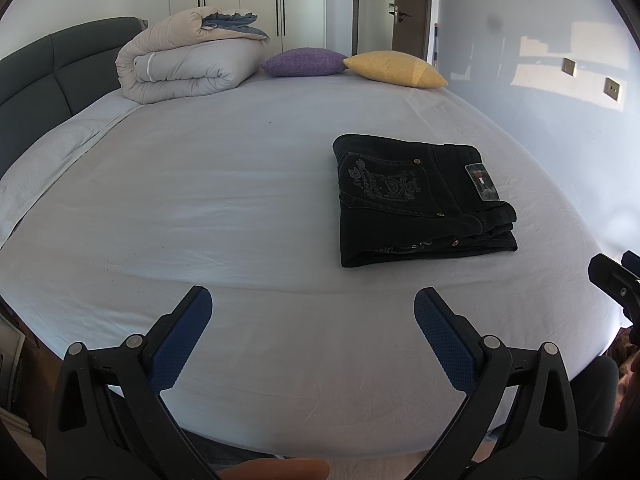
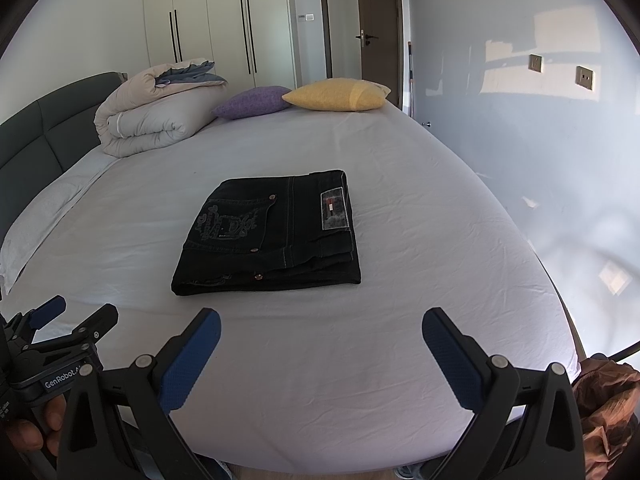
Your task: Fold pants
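left gripper [image 1: 313, 322] and right gripper [image 2: 321, 344], bottom of frame, both spread apart and empty. black pants [image 2: 270, 234], mid-frame on the bed [image 2: 400, 340], folded; denim likely heavy, stiff: pinch stacked lower edge.

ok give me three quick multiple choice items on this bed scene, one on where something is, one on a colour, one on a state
1. Where do the pants lie?
A. on the bed sheet, apart from both grippers
B. on top of the rolled duvet
C. held in the right gripper

2. What colours are the two cushions?
A. red and green
B. purple and yellow
C. both white

3. In what state are the pants?
A. spread out flat at full length
B. hanging off the bed edge
C. folded into a compact stack

Answers: 1 A, the left gripper and right gripper both sit open short of them; 2 B, both lie at the far edge beside the duvet; 3 C, layered edges show at the near side.
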The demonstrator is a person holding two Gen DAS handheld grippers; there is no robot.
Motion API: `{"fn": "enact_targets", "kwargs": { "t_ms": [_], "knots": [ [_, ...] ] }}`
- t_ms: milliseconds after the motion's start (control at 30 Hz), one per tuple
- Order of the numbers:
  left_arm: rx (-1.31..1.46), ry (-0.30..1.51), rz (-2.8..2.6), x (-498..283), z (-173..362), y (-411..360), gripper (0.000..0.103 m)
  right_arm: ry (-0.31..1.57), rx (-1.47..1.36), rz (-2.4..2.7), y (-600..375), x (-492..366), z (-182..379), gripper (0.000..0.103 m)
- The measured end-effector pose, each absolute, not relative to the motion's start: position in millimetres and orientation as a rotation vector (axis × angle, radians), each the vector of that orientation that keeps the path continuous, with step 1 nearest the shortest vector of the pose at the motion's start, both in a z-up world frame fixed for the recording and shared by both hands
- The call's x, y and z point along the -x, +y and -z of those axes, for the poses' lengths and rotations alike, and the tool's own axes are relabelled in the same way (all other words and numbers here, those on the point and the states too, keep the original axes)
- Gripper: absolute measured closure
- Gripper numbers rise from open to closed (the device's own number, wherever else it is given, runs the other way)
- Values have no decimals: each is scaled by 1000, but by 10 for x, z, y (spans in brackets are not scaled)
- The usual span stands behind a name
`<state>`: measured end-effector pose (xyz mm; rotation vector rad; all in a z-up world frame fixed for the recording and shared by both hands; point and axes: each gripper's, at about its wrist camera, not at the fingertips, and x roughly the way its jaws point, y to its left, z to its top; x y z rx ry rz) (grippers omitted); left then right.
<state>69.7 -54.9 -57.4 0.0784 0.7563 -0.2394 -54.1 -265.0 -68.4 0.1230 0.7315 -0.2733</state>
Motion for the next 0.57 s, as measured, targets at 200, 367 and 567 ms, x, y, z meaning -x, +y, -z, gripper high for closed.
{"fn": "enact_targets", "kwargs": {
  "t_ms": [200,367,567],
  "knots": [
    [-79,758,240,-685,599,-550,0,733,-124,273,-2670,536,676,0],
    [-77,761,240,-683,616,-542,0,733,-125,273,-2634,552,694,0],
    [-97,737,221,-641,633,-522,0,735,-127,271,-2633,552,705,0]
  ]
}}
